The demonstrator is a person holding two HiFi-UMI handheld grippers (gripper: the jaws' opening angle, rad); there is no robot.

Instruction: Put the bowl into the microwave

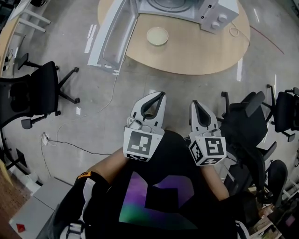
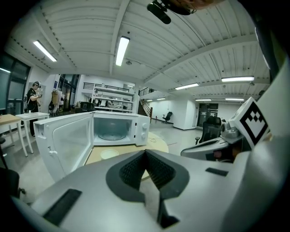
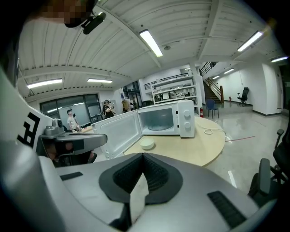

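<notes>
Table [image 1: 196,51] with bowl [image 1: 157,36], well beyond both jaws

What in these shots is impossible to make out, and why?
Microwave: the head view's top edge cuts off its upper part.
Its dial markings: too small in every view.
Bowl: too small in both gripper views to see inside.
The person's hands: hidden in the head view under the left gripper and right gripper.
</notes>
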